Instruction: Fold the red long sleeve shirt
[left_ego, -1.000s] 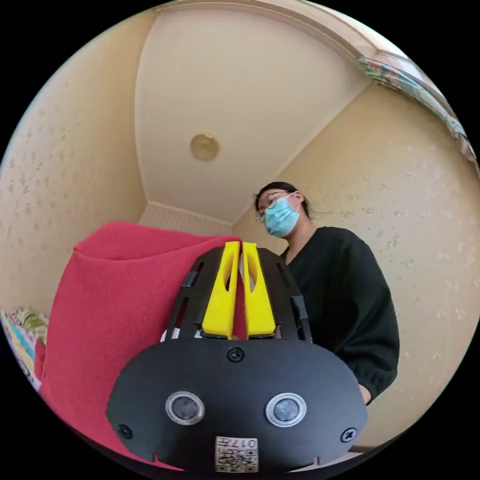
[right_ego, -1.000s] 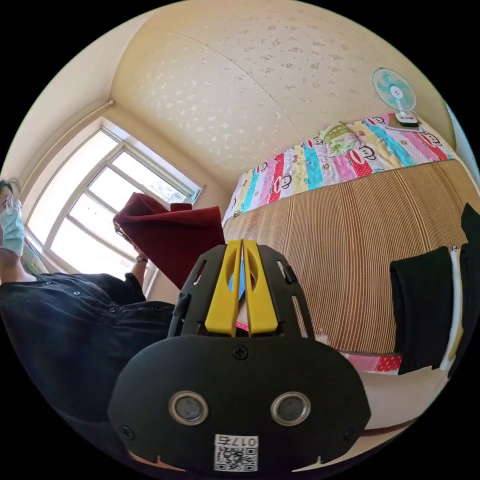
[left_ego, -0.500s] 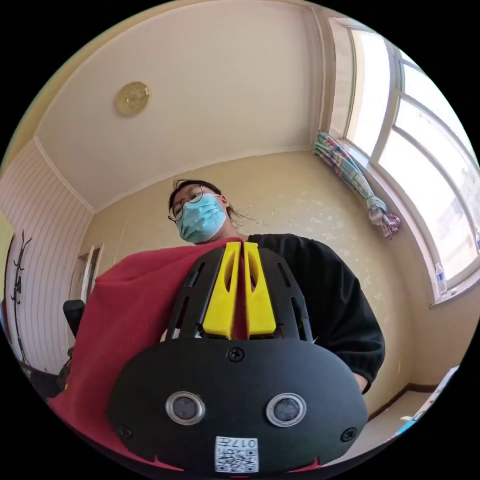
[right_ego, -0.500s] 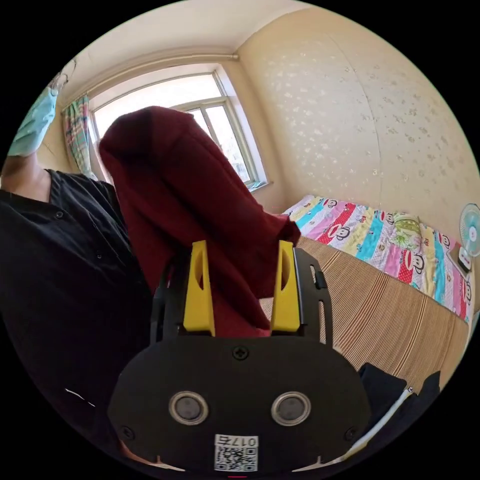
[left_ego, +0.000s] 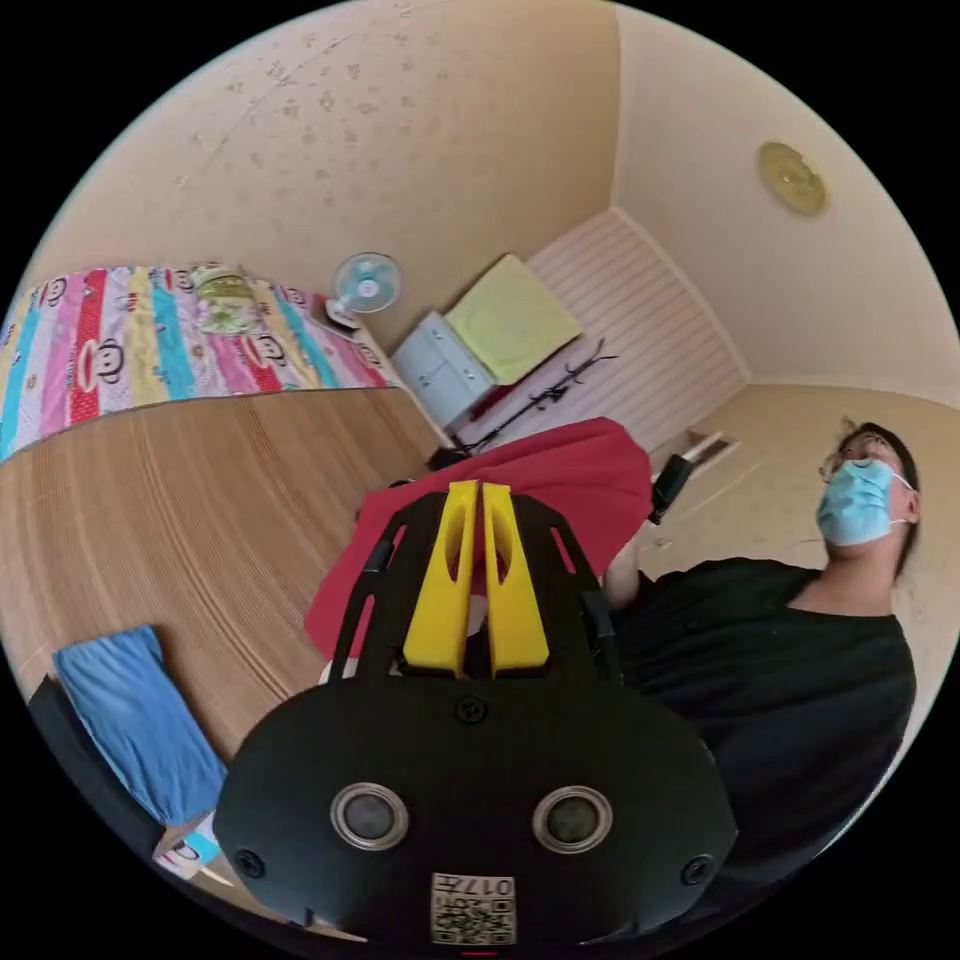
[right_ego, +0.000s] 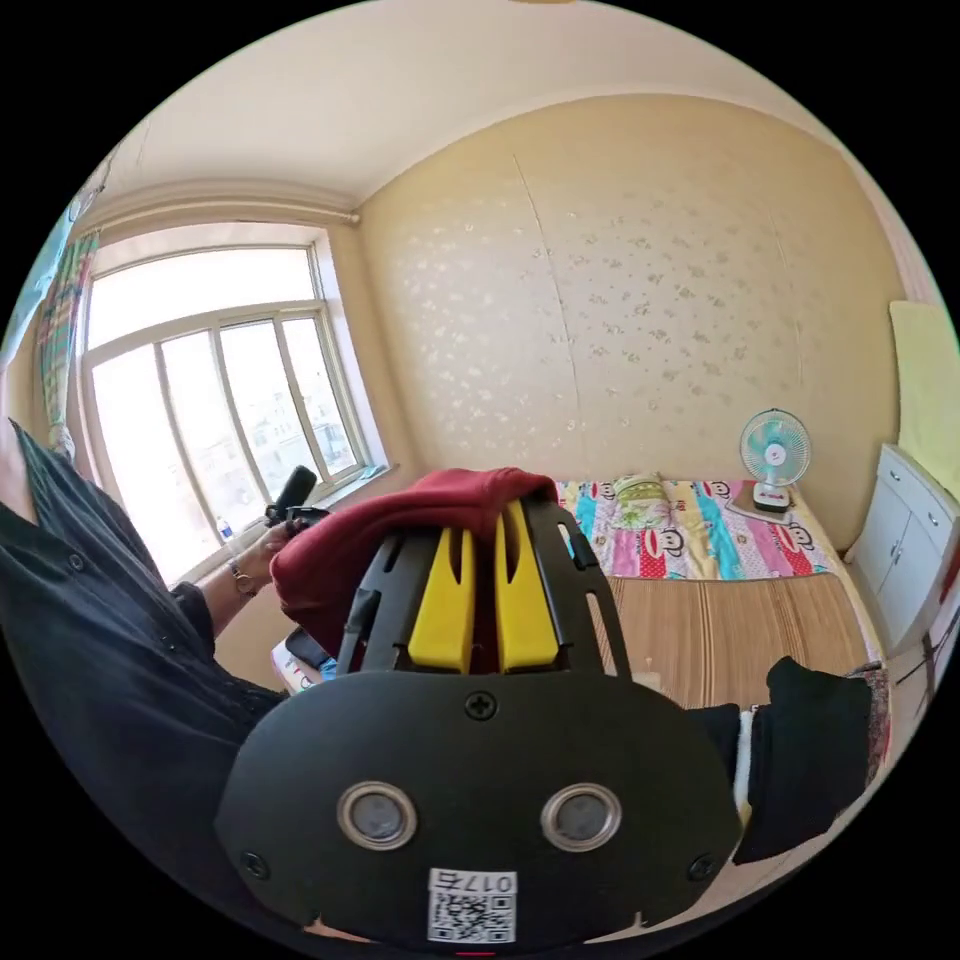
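Shirt (left_ego: 560, 480) bunched mid-frame, lifted off the bed (left_ego: 190, 500). Left gripper (left_ego: 478, 495) jaws pressed together, red cloth behind and between the tips. Right gripper (right_ego: 487, 515) pinching shirt (right_ego: 400, 530), fabric draped over the jaw tips. Person (left_ego: 790, 680) at right edge; blue cloth (left_ego: 135, 720) lower left.

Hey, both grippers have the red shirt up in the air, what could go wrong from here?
The red shirt looks bunched between the left gripper and right gripper, so it may land creased. Hanging cloth could also drop onto the blue garment or the black clothes on the bed.
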